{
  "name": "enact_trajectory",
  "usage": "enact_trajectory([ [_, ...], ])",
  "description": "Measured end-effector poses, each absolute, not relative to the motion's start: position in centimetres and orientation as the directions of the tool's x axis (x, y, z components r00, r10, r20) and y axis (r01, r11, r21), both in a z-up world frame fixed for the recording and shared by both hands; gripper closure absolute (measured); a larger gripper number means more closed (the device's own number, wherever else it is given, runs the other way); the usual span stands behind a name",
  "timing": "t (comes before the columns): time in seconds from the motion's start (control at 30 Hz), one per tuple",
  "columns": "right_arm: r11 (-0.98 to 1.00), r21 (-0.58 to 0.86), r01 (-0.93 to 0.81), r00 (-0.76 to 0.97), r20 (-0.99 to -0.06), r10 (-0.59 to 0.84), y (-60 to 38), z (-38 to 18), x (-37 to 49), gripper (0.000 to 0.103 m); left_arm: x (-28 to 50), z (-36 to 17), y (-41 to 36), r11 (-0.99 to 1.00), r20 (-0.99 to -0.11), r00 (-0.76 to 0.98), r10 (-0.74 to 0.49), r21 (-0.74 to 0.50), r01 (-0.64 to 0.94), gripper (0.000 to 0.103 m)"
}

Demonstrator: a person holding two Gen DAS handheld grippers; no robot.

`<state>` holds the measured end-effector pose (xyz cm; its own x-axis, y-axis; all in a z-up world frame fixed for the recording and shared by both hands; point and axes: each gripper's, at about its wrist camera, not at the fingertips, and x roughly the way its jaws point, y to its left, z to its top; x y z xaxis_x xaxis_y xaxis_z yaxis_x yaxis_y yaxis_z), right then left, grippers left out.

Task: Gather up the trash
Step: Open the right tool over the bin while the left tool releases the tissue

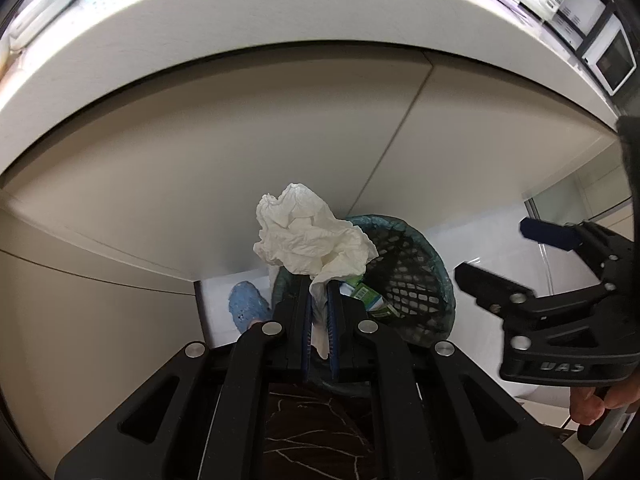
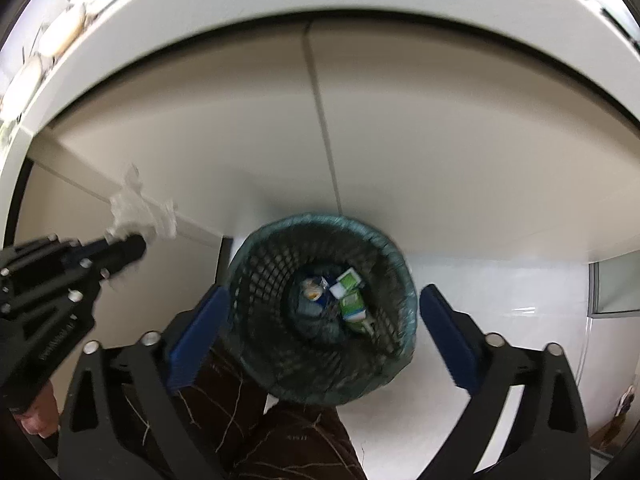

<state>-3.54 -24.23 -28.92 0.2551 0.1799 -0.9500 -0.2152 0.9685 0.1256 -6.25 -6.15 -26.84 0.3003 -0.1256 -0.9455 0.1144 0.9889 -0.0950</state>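
Observation:
My left gripper (image 1: 319, 308) is shut on a crumpled white tissue (image 1: 312, 236) and holds it above the near rim of a dark mesh trash basket (image 1: 404, 276) lined with a green bag. The tissue also shows in the right wrist view (image 2: 140, 212), left of the basket (image 2: 280, 344), pinched in the left gripper (image 2: 132, 246). My right gripper (image 2: 324, 340) is open and empty, its blue pads (image 2: 196, 336) spread either side of the basket from above. It also shows in the left wrist view (image 1: 516, 252). Green and white cartons (image 2: 352, 300) lie inside the basket.
A white countertop edge (image 1: 240, 52) curves overhead, with beige cabinet doors (image 1: 200, 176) below it. A blue slipper (image 1: 246, 306) stands on the white floor left of the basket. My dark patterned trousers (image 2: 248, 432) fill the bottom. A microwave (image 1: 612, 60) stands at the far right.

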Motion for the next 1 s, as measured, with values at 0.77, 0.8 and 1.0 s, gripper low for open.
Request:
enact_trajectory([
  [0.77, 0.995, 0.079, -0.068, 0.335, -0.937, 0.097, -30.5, -27.0, -4.6, 0.008, -5.3, -29.4, -11.5, 0.96, -0.948, 0.261, -0.18, -0.112, 0.256, 0.092],
  [0.8, 0.995, 0.078, -0.065, 0.335, -0.937, 0.096, -30.6, -27.0, -4.6, 0.008, -5.3, -29.5, -11.4, 0.96, -0.947, 0.263, -0.184, -0.115, 0.255, 0.092],
  [1.0, 0.996, 0.079, -0.052, 0.332, -0.939, 0.092, -30.9, -27.2, -4.8, 0.008, -5.8, -29.6, -11.7, 0.964, -0.946, 0.274, -0.176, -0.109, 0.244, 0.068],
])
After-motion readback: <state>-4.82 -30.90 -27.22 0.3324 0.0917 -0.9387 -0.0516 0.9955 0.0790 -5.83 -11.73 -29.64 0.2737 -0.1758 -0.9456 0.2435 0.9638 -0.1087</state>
